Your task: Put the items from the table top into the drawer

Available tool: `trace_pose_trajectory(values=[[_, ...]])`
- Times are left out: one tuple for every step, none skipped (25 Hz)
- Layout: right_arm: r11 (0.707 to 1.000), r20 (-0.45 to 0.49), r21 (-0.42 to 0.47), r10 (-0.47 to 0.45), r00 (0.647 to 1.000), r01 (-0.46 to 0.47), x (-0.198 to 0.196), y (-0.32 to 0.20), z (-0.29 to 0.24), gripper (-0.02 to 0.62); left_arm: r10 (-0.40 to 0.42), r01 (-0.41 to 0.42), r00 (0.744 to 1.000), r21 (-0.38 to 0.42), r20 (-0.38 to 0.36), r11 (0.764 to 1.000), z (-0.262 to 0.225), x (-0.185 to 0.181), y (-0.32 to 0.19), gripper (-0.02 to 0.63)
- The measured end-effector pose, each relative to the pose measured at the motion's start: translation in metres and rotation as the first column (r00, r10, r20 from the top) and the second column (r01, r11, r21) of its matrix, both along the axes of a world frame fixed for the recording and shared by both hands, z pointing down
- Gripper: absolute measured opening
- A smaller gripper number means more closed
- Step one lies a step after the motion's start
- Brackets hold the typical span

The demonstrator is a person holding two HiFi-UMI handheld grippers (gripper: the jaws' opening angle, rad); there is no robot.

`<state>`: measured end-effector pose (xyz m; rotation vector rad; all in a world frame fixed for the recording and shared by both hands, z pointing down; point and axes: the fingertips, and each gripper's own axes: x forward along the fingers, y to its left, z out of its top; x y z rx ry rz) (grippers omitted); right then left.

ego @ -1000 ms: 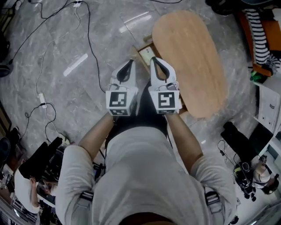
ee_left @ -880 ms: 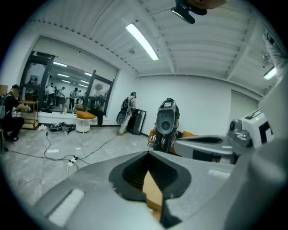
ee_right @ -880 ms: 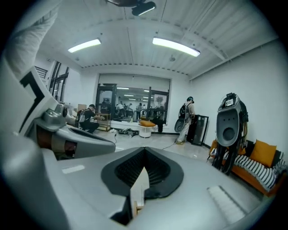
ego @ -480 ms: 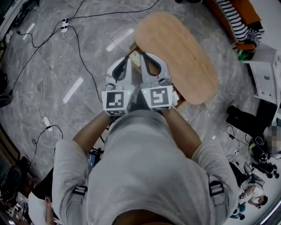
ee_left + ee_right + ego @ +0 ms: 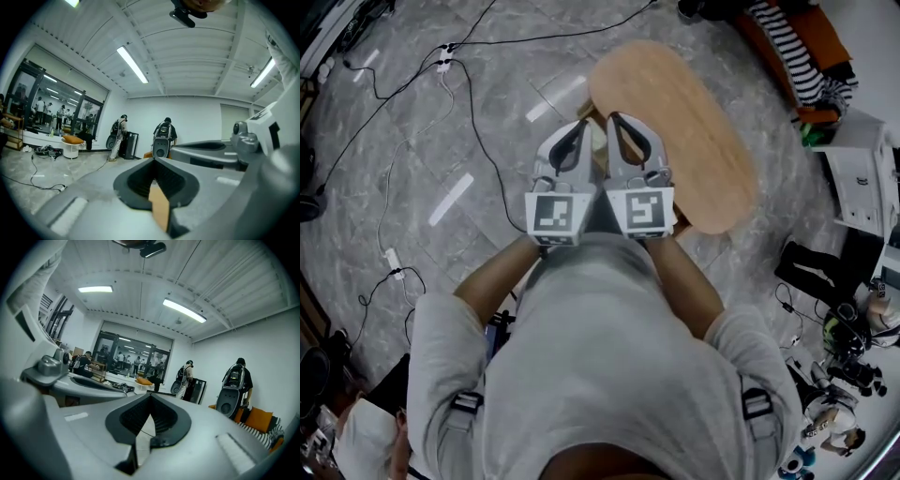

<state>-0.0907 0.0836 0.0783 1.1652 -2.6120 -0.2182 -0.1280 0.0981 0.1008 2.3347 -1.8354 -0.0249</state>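
An oval wooden table top [image 5: 684, 122] lies below and ahead of me in the head view; no items show on it. My left gripper [image 5: 581, 125] and right gripper [image 5: 613, 117] are held side by side over the table's near left edge, pointing away from me. Both are shut with nothing between the jaws. A light wooden piece [image 5: 597, 141] peeks out between them; what it is I cannot tell. In the left gripper view my left gripper [image 5: 153, 160] points level into the room, jaws together. My right gripper [image 5: 150, 397] does the same in its own view.
Black cables [image 5: 473, 103] and a power strip [image 5: 443, 64] trail over the grey marble floor at the left. An orange seat with a striped cushion [image 5: 797, 52], a white cabinet [image 5: 862, 178] and black gear [image 5: 816, 277] stand at the right. People with backpacks [image 5: 164, 136] stand by the far wall.
Both grippers have risen together, staying shut and side by side. In the head view the table top has shifted left and a little nearer under them.
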Motion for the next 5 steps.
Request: trace_pose_trajectory(values=[[1.0,-0.002,0.003,-0.003,1.0,0.003,-0.0017,0.0019,-0.0006,0.006,0.0,0.0,1.0,0.003,0.001,1.0,-0.0008,-0.0014,0.0011,0.02],[1.0,-0.003,0.005,-0.003,1.0,0.003,-0.0031,0.004,-0.0006,0.006,-0.001,0.001,1.0,0.006,0.001,1.0,-0.0013,-0.003,0.0024,0.02],[1.0,-0.002,0.007,-0.003,1.0,0.003,-0.0043,0.0063,-0.0004,0.006,-0.002,0.002,1.0,0.009,0.0,1.0,-0.0016,-0.0046,0.0039,0.02],[1.0,0.001,0.009,-0.002,1.0,0.002,-0.0054,0.0087,-0.0003,0.006,-0.003,0.003,1.0,0.011,0.0,1.0,-0.002,-0.0062,0.0056,0.02],[1.0,0.003,0.01,-0.001,1.0,0.001,-0.0065,0.0112,-0.0001,0.006,-0.005,0.005,1.0,0.014,-0.001,1.0,-0.0023,-0.0077,0.0074,0.02]])
